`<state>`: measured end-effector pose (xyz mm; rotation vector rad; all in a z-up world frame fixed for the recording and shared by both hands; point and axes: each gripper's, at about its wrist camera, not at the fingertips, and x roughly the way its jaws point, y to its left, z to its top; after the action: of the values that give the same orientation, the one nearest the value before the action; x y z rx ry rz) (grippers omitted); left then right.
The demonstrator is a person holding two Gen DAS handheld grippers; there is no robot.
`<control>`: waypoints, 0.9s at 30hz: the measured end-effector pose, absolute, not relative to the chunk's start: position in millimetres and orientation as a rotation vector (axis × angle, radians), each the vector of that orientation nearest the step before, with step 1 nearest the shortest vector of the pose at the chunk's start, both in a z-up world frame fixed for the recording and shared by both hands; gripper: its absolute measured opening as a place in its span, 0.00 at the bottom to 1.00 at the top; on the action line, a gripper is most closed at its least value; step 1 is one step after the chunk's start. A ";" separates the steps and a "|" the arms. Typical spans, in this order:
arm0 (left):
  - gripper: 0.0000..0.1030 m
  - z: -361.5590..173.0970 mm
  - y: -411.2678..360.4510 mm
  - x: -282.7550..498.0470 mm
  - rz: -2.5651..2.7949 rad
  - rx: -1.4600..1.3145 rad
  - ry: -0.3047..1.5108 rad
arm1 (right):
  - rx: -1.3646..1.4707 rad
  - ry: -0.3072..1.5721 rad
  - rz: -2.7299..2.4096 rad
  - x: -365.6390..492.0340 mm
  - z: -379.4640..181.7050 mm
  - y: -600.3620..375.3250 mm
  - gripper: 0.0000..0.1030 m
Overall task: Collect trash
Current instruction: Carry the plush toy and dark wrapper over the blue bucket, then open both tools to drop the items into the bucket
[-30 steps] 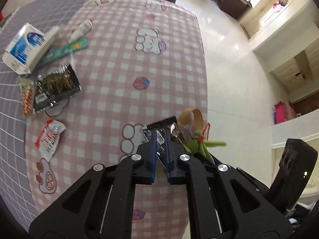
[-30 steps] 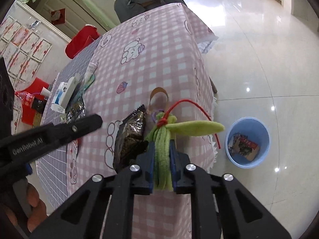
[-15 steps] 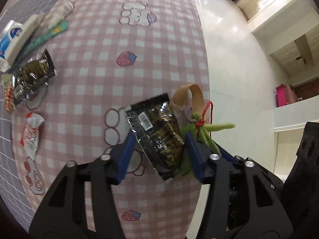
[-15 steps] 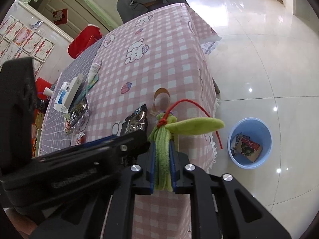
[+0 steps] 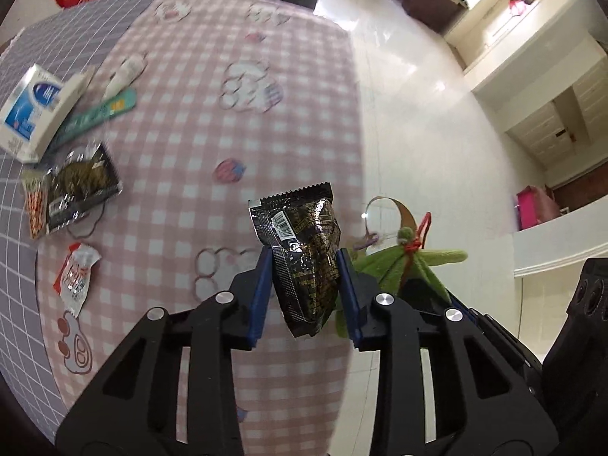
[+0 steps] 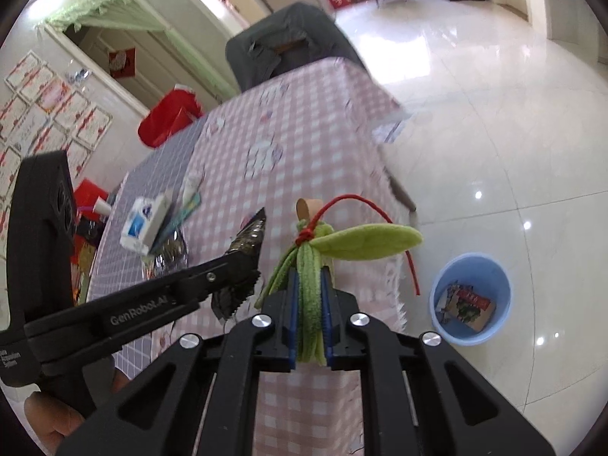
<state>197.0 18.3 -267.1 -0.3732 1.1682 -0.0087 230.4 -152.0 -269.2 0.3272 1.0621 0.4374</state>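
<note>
Overhead, left fingers (image 5: pixel 304 266) pinch one black wrapper (image 5: pixel 304 250); right fingers (image 6: pixel 308 292) clamp one green bundle (image 6: pixel 309 266).

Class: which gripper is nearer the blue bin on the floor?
Right. The right gripper, clamping the green felt bundle, sits just left of the blue bin; the left gripper, holding the black wrapper, is farther left.
</note>
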 end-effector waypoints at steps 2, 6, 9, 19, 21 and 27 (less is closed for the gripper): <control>0.32 -259.9 4.9 201.9 -0.040 -0.372 1.155 | 0.339 1.038 0.410 232.2 -260.3 -167.7 0.10; 0.32 -253.7 -27.3 214.7 -0.106 -0.354 1.149 | 0.352 1.006 0.339 234.4 -250.9 -201.5 0.10; 0.32 -252.7 -52.8 222.8 -0.151 -0.342 1.155 | 0.355 0.993 0.276 238.0 -248.2 -227.8 0.10; 0.32 -260.3 -116.9 257.9 -0.231 -0.287 1.180 | 0.453 0.966 0.169 257.3 -262.9 -297.3 0.36; 0.32 -264.4 -126.4 262.8 -0.238 -0.275 1.192 | 0.462 0.970 0.151 258.3 -264.2 -306.4 0.37; 0.32 -277.5 -149.0 270.5 -0.261 -0.243 1.220 | 0.447 0.954 0.102 253.4 -258.3 -322.3 0.39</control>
<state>270.5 -149.0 -277.5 -0.2429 1.2205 -0.2609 253.4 -322.3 -258.3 0.4466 0.9540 0.1017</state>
